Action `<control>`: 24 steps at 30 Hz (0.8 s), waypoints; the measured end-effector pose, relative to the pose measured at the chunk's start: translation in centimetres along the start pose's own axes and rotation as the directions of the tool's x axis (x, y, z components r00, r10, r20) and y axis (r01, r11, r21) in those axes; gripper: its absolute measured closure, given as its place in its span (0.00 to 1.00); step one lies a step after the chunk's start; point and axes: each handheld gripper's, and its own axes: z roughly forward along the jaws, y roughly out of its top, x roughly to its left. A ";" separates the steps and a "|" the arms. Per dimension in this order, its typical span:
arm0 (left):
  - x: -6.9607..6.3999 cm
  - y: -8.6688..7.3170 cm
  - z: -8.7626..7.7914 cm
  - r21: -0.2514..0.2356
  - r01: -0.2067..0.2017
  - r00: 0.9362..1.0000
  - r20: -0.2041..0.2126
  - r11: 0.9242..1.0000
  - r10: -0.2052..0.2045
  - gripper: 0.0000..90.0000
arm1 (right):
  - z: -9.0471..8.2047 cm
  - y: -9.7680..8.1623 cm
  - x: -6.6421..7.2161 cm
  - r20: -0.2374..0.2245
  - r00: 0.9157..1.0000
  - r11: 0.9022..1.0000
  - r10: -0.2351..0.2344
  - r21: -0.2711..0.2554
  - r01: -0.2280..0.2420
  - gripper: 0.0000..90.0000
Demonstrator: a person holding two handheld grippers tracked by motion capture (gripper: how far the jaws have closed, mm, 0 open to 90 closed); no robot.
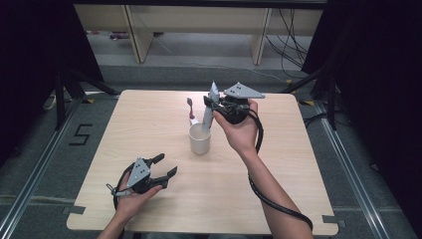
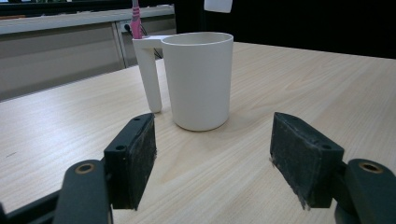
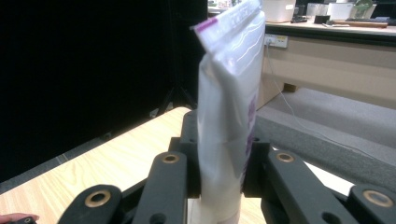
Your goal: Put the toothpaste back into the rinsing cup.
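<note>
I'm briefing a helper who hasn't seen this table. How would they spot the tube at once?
On the light wooden table stands a white mug. Just above it the right gripper clamps the white toothpaste tube, crimped end up. Unlike the pink toothbrush beside it, it is flat, pale and held.

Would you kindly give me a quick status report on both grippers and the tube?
Right gripper shut on tube, above the cup. Left gripper open, resting on table. Toothbrush stands in cup's side holder. Nothing in the way.
</note>
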 end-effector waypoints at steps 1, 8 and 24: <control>0.0 0.0 0.0 0.001 -0.002 1.000 0.000 1.000 0.002 0.35 | 0.1 0.0 -0.1 0.007 1.000 1.000 -0.019 -0.011 0.019 0.85; 0.0 0.0 0.0 0.000 -0.001 1.000 0.000 1.000 0.001 0.35 | 0.7 -0.3 -0.2 0.006 1.000 1.000 0.001 -0.002 -0.001 0.85; -0.1 0.1 -0.1 0.015 -0.007 1.000 -0.008 1.000 0.007 0.34 | 1.4 -0.9 -0.1 0.004 1.000 1.000 0.004 0.023 -0.004 0.85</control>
